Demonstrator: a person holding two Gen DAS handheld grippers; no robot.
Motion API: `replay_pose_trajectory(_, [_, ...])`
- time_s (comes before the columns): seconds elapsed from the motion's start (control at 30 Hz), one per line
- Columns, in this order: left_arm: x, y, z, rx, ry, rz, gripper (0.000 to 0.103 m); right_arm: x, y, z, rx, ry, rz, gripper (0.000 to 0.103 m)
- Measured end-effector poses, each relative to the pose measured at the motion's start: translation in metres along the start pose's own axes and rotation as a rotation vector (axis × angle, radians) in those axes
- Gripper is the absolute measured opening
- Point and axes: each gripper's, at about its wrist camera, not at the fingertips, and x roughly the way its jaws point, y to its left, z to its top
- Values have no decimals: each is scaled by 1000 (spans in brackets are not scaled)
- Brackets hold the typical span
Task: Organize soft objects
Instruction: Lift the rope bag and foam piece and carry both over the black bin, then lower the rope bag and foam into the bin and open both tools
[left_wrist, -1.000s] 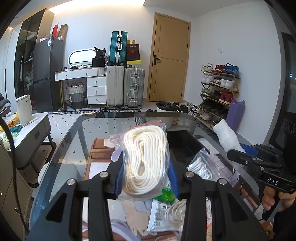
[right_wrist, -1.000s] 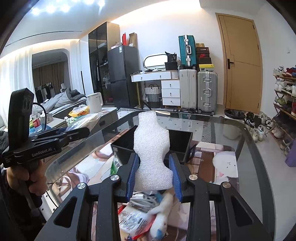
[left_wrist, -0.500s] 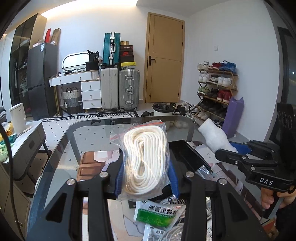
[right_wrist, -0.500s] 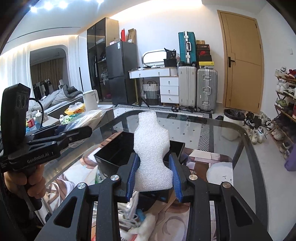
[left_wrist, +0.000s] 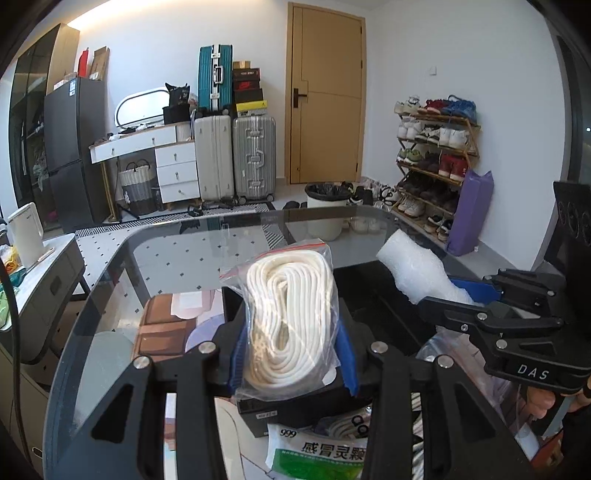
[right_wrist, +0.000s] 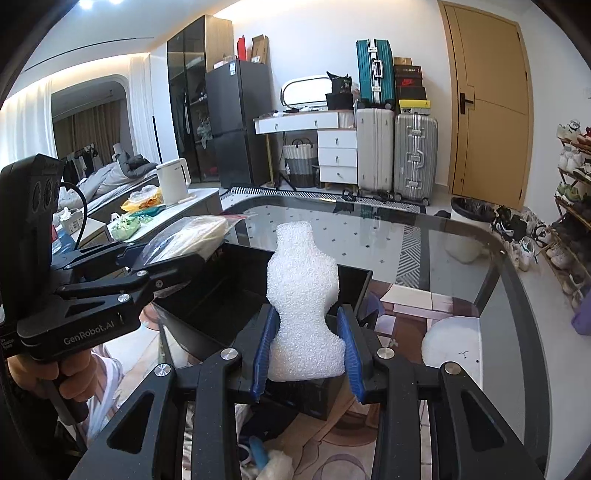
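My left gripper (left_wrist: 291, 354) is shut on a clear bag of coiled white rope (left_wrist: 291, 314) and holds it above the near edge of a black box (left_wrist: 373, 295). My right gripper (right_wrist: 306, 354) is shut on a white foam piece (right_wrist: 303, 306) and holds it upright over the same black box (right_wrist: 221, 295). In the left wrist view the foam piece (left_wrist: 417, 269) and the right gripper (left_wrist: 458, 291) show at the right. In the right wrist view the left gripper (right_wrist: 195, 254) with the bagged rope (right_wrist: 188, 236) shows at the left.
The box stands on a glass table (left_wrist: 177, 254). A green and white medicine packet (left_wrist: 317, 454) and more bagged items (left_wrist: 436, 350) lie below the left gripper. A white soft toy (right_wrist: 277, 465) lies below the right gripper. A white kettle (right_wrist: 173, 181) stands on a side cabinet.
Both grippers have moved forward with their loads, from above the loose items to over the black box. The two grippers are now closer together. Both stayed shut.
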Motion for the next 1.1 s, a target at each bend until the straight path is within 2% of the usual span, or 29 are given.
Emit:
replay_pose_trajectory(0.57, [31,-7,-11,31,95,6,41,22,0,-2,-40,44,5,35])
replay_pose_trajectory(0.63, [30,-7,-10,37,98,4,43,21,0,-2,-40,36,-3,38])
replay_pose_trajectory(0.7, [26,-7,-11,39,96,3,46,18,-3,-1,-24,28,-6,48])
replay_pose_trajectory(0.83, [15,-6,-10,34,73,-7,64,3,-5,-2,-26,3,-28,51])
replay_pose_trajectory(0.87, [13,-5,-10,33,69,-6,64,0,-5,-3,-25,-1,-35,56])
replay_pose_trajectory(0.9, [8,-5,-10,28,67,-5,67,-5,-7,-5,-16,-4,-38,70])
replay_pose_trajectory(0.93, [6,-3,-10,24,66,-4,79,-12,-9,-7,9,-12,-32,78])
replay_pose_trajectory(0.97, [2,-2,-11,14,60,0,87,-18,-10,-9,24,-24,-28,88])
replay_pose_trajectory(1.0, [-5,0,-12,-4,41,5,99,-24,-11,-12,41,-39,-25,93])
replay_pose_trajectory(1.03, [-10,3,-13,-18,25,4,103,-30,-12,-15,55,-47,-22,95])
replay_pose_trajectory(1.1, [-19,10,-16,-54,7,-10,103,-38,-10,-20,68,-42,-23,102])
